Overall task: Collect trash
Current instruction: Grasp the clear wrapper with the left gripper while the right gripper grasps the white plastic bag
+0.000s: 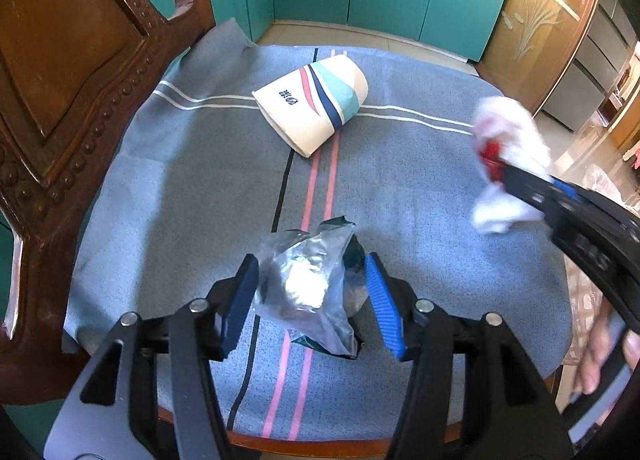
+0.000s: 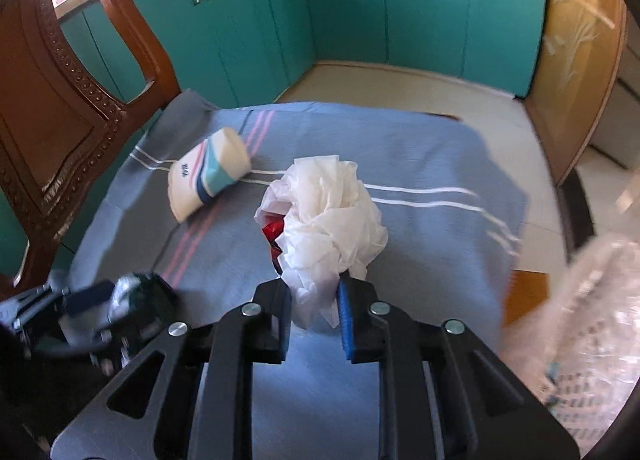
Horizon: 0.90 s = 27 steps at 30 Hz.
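The left gripper (image 1: pixel 310 286) is squeezing a crumpled silver wrapper (image 1: pixel 308 284) between its two fingers, low in the middle of the left wrist picture, so the wrapper is not slipping away while it is being carried. I think the fingers are gripping it by its sides because it is puffy and soft and would slide out otherwise. The right gripper (image 2: pixel 314 300) is pinching a white crumpled bag (image 2: pixel 332 220) by its bottom end, in the middle of the right wrist picture. A bit of red wrapper (image 2: pixel 274 230) is peeking out from inside the bag, so it looks like the two are being picked up together. In the left wrist picture the same white bag is showing at the right edge, looking a little blurry. A paper cup (image 1: pixel 312 102) is lying on its side in the upper middle of that picture, well apart from both grippers, and nobody is holding it. It is resting on a blue striped cloth (image 1: pixel 180 188) that is covering the seat of a wooden chair (image 1: pixel 72 80). A see-through plastic bag (image 2: pixel 592 320) is waiting at the lower right of the right wrist picture, maybe for the trash. Counting: two grippers, one silver wrapper, one white bag, one red piece, one cup, one cloth, one chair.
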Motion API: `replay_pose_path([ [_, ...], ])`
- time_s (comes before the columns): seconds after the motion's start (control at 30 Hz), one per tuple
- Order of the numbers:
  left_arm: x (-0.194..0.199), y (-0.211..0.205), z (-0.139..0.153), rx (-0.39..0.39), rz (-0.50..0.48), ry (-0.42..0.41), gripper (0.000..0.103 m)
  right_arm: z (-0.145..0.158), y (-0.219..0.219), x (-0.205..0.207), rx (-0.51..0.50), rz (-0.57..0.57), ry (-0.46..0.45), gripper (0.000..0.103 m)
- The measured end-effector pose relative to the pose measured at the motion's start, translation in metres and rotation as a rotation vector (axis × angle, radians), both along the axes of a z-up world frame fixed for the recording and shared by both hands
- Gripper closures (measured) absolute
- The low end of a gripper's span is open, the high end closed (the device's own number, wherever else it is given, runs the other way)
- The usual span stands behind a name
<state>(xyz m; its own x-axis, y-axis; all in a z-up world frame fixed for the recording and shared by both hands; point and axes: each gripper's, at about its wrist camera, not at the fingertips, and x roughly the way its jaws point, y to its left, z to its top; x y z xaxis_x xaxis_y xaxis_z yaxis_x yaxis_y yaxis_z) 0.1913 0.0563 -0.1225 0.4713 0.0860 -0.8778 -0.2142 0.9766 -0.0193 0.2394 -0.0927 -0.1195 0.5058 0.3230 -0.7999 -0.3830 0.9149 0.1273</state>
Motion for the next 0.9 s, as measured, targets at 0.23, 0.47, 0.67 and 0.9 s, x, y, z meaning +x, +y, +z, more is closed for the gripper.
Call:
replay_pose_path([
  [0.23,-0.002,-0.012,0.003,-0.02,-0.051,-0.022,0.063,0.002,-0.028,-0.012,0.033,-0.022,0.011,0.083],
  [0.47,-0.009,-0.021,0.016,-0.05,-0.113,-0.071,0.064,0.006,-0.029,-0.01,0.029,-0.045,-0.01,0.082],
  [0.67,-0.02,-0.008,0.035,-0.07,-0.097,-0.126,0.064,0.003,-0.031,-0.002,0.047,-0.088,0.001,0.071],
  [0.9,-0.029,0.034,0.051,-0.046,0.056,-0.189,0.064,-0.002,-0.009,0.002,0.099,-0.056,-0.009,0.039],
])
